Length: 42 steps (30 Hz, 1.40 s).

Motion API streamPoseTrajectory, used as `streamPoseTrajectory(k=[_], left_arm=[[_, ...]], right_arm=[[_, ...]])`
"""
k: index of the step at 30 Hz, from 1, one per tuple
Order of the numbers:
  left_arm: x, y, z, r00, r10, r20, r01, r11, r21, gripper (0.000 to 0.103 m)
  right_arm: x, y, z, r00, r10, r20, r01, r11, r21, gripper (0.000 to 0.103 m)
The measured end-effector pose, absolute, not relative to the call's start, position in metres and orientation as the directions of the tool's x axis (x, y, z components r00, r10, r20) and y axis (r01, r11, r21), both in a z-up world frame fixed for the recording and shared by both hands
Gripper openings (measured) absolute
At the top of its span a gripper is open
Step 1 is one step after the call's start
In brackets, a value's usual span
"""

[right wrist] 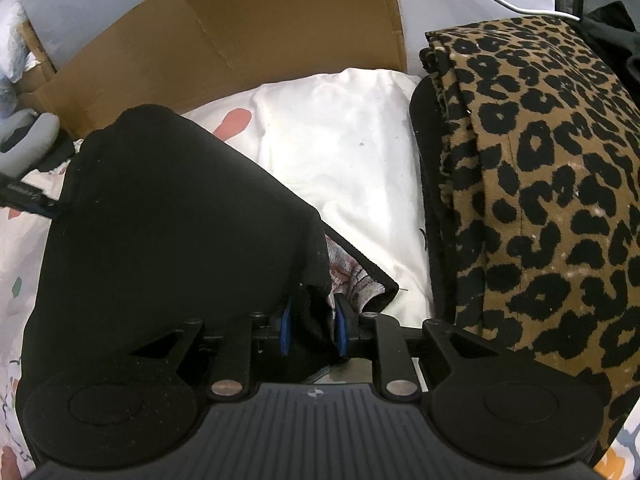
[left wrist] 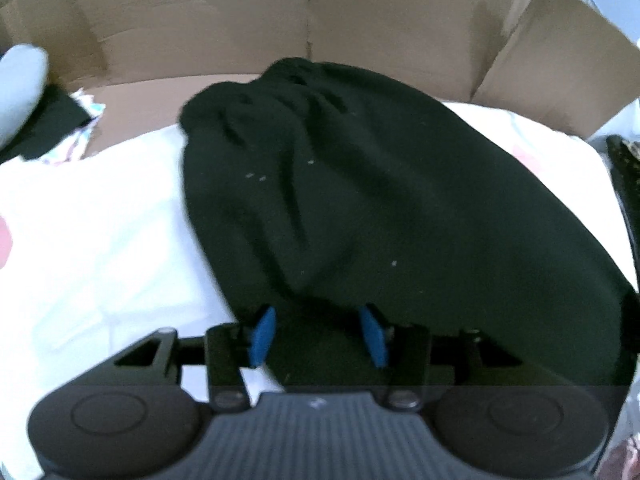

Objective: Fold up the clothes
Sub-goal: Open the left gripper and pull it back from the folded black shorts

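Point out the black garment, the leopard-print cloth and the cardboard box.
black garment (left wrist: 380, 200): left wrist view, middle of the dark fabric.
leopard-print cloth (right wrist: 552, 168): right wrist view, top of the folded pile.
cardboard box (left wrist: 240, 20): left wrist view, bare inner wall.

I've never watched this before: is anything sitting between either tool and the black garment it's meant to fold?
Nothing visible does. The black knit garment already lies between the blue pads of the left tool, and a corner of it sits between those of the right tool.
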<state>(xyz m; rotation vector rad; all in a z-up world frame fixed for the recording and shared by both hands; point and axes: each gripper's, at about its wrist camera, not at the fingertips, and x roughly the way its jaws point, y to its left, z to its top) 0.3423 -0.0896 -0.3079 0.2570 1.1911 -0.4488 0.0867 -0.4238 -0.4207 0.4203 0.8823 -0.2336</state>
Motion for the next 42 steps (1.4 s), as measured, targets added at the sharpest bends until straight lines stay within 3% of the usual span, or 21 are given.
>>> streamPoseTrajectory(k=[5, 20, 30, 35, 40, 42], left_arm=[[0.324, -0.059, -0.292, 0.298, -0.201, -0.933, 0.429, 0.901, -0.057, 0.054], [0.276, -0.02, -0.301, 0.318, -0.267, -0.91, 0.341, 0.928, -0.153, 0.055], [0.241, -0.024, -0.335, 0.22, -0.386, -0.896, 0.326, 0.895, -0.305, 0.053], [0.23, -0.015, -0.348, 0.179, -0.38, -0.907, 0.325, 0.893, -0.31, 0.053], [0.228, -0.01, -0.356, 0.154, -0.388, -0.909, 0.316, 0.891, -0.327, 0.052], [0.228, -0.008, -0.357, 0.154, -0.388, -0.909, 0.317, 0.89, -0.327, 0.052]], right_arm=[[0.086, -0.42, -0.416, 0.63, -0.013, -0.776, 0.356, 0.894, 0.273, 0.035], [0.084, -0.411, -0.407, 0.638, -0.001, -0.77, 0.32, 0.91, 0.264, 0.036], [0.082, -0.399, -0.405, 0.592, -0.03, -0.805, 0.29, 0.94, 0.178, 0.036], [0.081, -0.392, -0.398, 0.586, -0.065, -0.808, 0.262, 0.958, 0.113, 0.036], [0.085, -0.403, -0.399, 0.592, -0.076, -0.802, 0.309, 0.941, 0.139, 0.036], [0.086, -0.41, -0.399, 0.595, -0.079, -0.8, 0.341, 0.926, 0.162, 0.03]])
